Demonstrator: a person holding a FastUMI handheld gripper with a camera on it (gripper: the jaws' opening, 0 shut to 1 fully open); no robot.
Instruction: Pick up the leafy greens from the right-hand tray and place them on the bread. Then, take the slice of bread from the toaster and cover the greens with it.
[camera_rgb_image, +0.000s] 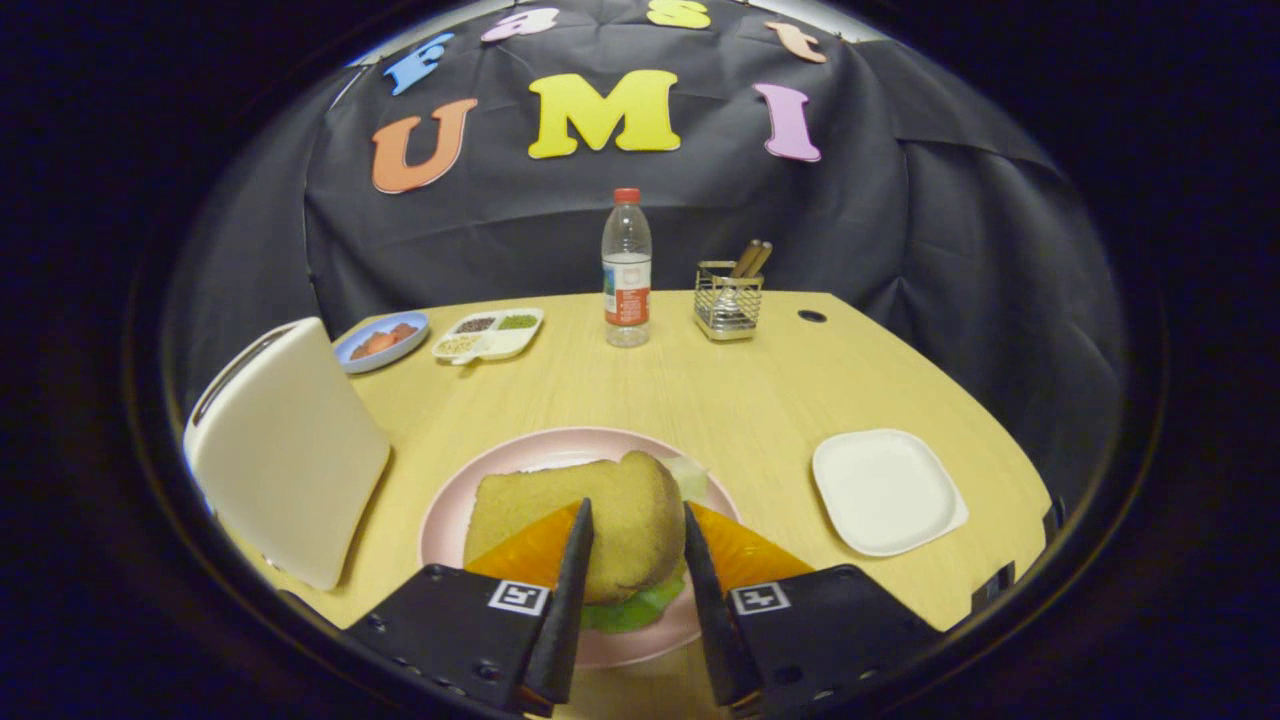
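Observation:
My gripper (636, 507) hangs over the pink plate (450, 520) with a thick slice of bread (630, 540) between its fingers. Both fingers press on the slice's sides. Below it lie the leafy greens (628, 612); a green edge shows under the slice near me, and a paler bit (692, 476) shows beyond it. Another slice of bread (505, 510) lies flat on the plate, reaching out to the left of the held one. The white toaster (285, 450) stands left of the plate.
A white square tray (885, 490) sits right of the plate. At the back of the wooden table (760, 400) stand a water bottle (627, 270), a wire holder with sticks (728, 300), a divided white dish (490, 335) and a blue plate of food (380, 342).

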